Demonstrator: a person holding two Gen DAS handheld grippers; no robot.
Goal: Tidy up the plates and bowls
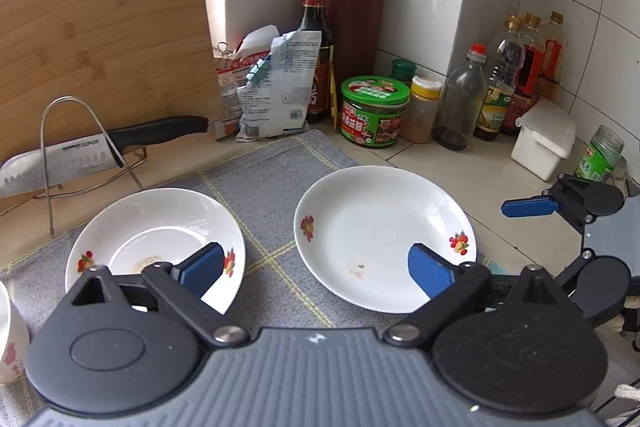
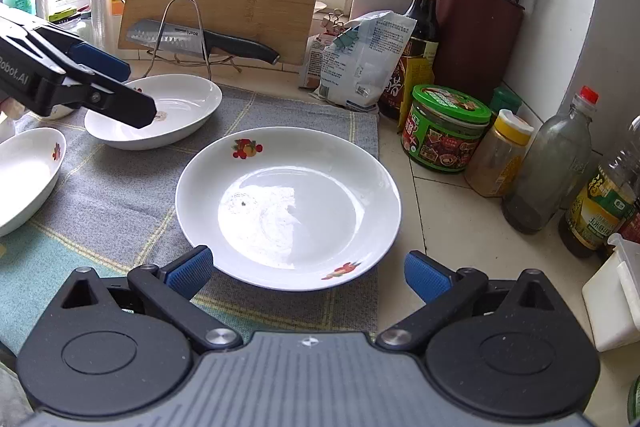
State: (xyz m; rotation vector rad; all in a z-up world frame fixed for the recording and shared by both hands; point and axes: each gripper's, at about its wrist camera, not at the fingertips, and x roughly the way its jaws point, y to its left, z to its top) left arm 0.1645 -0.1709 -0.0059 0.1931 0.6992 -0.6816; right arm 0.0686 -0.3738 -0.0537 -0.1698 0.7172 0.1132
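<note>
- White porcelain is what you're sorting: the large plate (image 2: 288, 207) sits in the centre of the right wrist view, on the right end of the grey checked cloth (image 2: 120, 195), its far-right rim close to the cloth's edge by the tiled counter (image 2: 440, 227).
- Your right gripper (image 2: 308, 269) has its fingers spread wide with nothing between the pads; the plate's near rim lies just ahead of them, roughly centred in the gap, and I judge it not yet touched.
- Your left gripper (image 1: 316, 265) is also released and empty. In the left wrist view the gap between its pads opens onto bare cloth, with the smaller plate (image 1: 160, 227) behind the left pad and the large plate behind the right one.
- From the right wrist view, the left gripper shows at the upper left, over the smaller plate, and a bowl (image 2: 24, 175) lies at the left edge.
- The relation that matters: the right hand is the nearer one to the large plate, and the left to the smaller. A round plate has no long axis, so you'd likely pinch the near rim.
- Watch the jars and bottles (image 2: 448, 131) crowding the plate's right side.
</note>
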